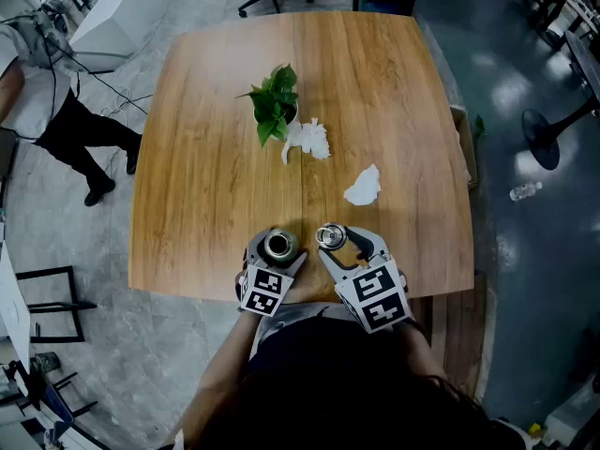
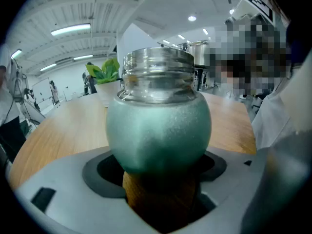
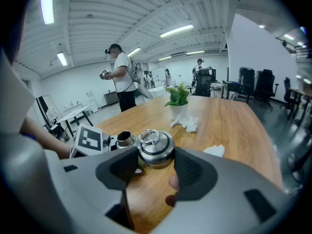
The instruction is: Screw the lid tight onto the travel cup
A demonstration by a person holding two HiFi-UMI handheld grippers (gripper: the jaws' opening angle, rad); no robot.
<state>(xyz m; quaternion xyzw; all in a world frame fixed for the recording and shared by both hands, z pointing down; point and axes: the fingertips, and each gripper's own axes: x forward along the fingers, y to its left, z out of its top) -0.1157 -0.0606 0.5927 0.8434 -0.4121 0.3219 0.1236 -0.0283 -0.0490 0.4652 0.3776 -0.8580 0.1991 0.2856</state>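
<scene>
The travel cup (image 1: 278, 245) is a green round-bodied flask with a bare steel threaded neck (image 2: 157, 74) and an open mouth. It stands near the table's front edge, and my left gripper (image 1: 275, 254) is shut on its body, the dark pads pressing both sides (image 2: 158, 130). Just to its right, the steel lid (image 1: 330, 236) with a ring on top sits between the pads of my right gripper (image 1: 334, 242), which is shut on it. In the right gripper view the lid (image 3: 156, 147) is upright, and the cup's mouth (image 3: 125, 138) shows just left of it, apart.
On the wooden table (image 1: 206, 167) a small potted plant (image 1: 275, 103) stands mid-table, with crumpled white tissue (image 1: 307, 139) beside it and another piece (image 1: 363, 187) to the right. A person (image 1: 56, 120) stands off the table's left side. A fan (image 1: 553, 129) stands on the floor at right.
</scene>
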